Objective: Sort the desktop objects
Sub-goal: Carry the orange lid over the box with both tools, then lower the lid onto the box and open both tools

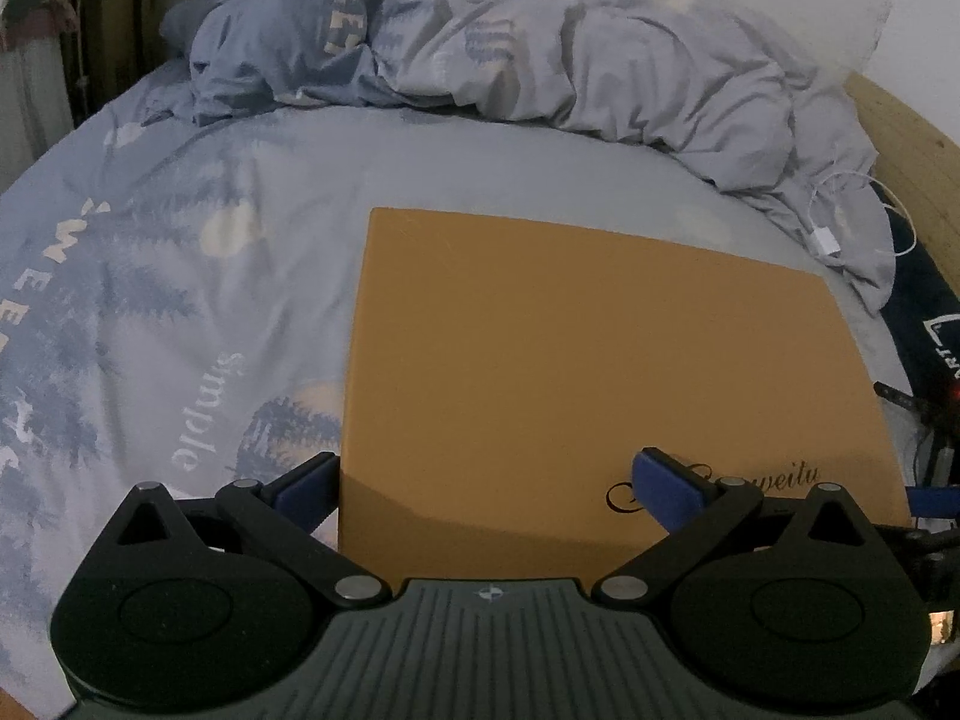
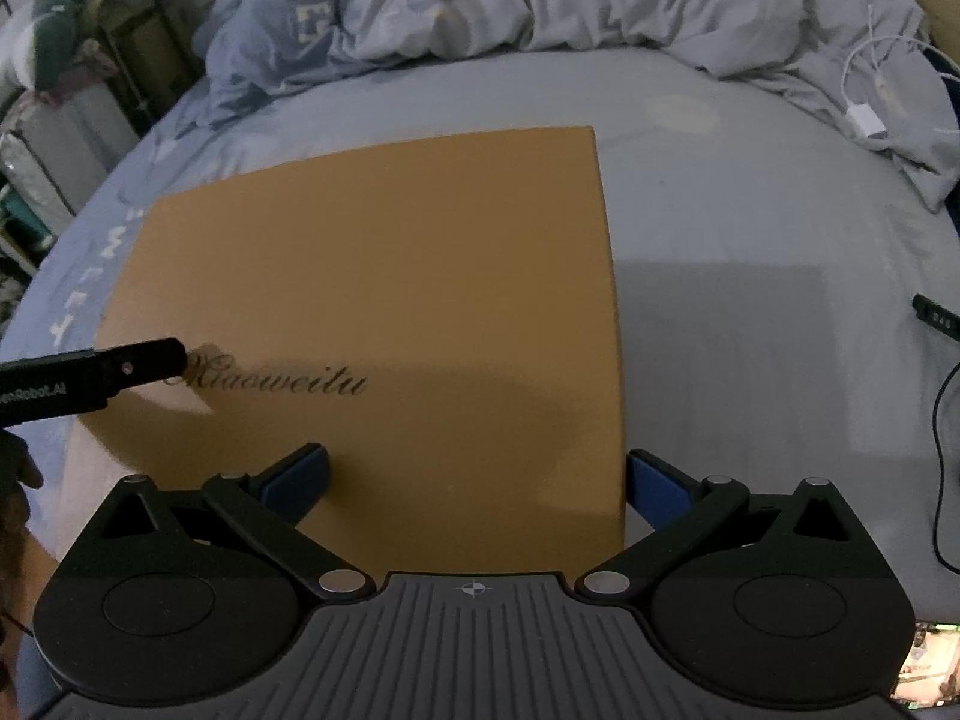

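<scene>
A flat tan box (image 1: pixel 576 360) with script lettering lies on the bed; it also fills the middle of the right wrist view (image 2: pixel 384 300). My left gripper (image 1: pixel 489 489) is open over the box's near left edge, one blue pad off its left side, the other above the lettering. My right gripper (image 2: pixel 477 480) is open over the box's near right corner, with its right pad just past the right edge. The left gripper's black finger (image 2: pixel 138 363) shows at the left of the right wrist view, next to the lettering.
A crumpled grey-blue duvet (image 1: pixel 480 42) lies at the back of the bed. A white charger and cable (image 2: pixel 867 114) lie at the far right. A black cable (image 2: pixel 942 420) and a small black device (image 2: pixel 936 318) are at the right. Racks stand at the left.
</scene>
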### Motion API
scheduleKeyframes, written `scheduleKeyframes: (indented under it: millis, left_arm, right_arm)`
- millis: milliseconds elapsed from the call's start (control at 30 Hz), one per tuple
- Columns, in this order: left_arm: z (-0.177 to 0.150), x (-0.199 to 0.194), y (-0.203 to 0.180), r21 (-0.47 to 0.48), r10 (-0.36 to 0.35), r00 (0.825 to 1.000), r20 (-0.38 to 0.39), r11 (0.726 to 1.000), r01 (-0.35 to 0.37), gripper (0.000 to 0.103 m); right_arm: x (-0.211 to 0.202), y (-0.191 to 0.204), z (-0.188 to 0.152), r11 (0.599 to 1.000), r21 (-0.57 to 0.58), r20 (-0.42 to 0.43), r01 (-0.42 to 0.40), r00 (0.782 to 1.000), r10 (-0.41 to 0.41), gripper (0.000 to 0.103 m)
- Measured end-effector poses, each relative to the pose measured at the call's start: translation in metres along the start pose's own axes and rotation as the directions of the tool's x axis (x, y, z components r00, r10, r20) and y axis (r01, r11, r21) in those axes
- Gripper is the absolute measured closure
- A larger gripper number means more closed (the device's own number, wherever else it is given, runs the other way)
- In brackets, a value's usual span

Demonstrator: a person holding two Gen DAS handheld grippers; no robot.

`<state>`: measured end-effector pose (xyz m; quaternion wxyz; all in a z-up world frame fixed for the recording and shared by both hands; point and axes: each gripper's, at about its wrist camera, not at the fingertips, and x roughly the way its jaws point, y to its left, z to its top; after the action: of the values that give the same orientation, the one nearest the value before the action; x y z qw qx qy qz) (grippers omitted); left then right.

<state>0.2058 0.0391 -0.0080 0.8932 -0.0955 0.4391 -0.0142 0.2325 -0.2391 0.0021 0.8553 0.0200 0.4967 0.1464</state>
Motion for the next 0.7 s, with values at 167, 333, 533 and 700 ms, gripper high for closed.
scheduleKeyframes:
  millis: [167, 333, 533, 700]
  left_arm:
    - [-0.001, 0.008, 0.001, -0.002, 0.002, 1.000, -0.008, 1.000, -0.002, 0.000]
    - [-0.004, 0.014, 0.002, 0.013, 0.008, 1.000, -0.009, 1.000, -0.008, 0.000]
    - [-0.010, 0.021, 0.002, 0.033, 0.015, 1.000, -0.010, 0.999, -0.015, 0.000]
    - [-0.016, 0.027, 0.002, 0.023, 0.014, 1.000, 0.002, 1.000, -0.014, 0.000]
  right_arm:
    - [0.007, -0.002, 0.002, 1.000, 0.007, -0.011, 0.001, 1.000, -0.001, 0.000]
    - [0.016, -0.006, 0.001, 1.000, 0.025, -0.027, -0.007, 1.000, 0.007, 0.000]
    - [0.028, -0.009, -0.003, 0.999, 0.033, -0.047, -0.013, 0.999, 0.015, 0.000]
    - [0.034, -0.006, -0.008, 1.000, 0.023, -0.041, 0.002, 0.999, -0.001, 0.000]
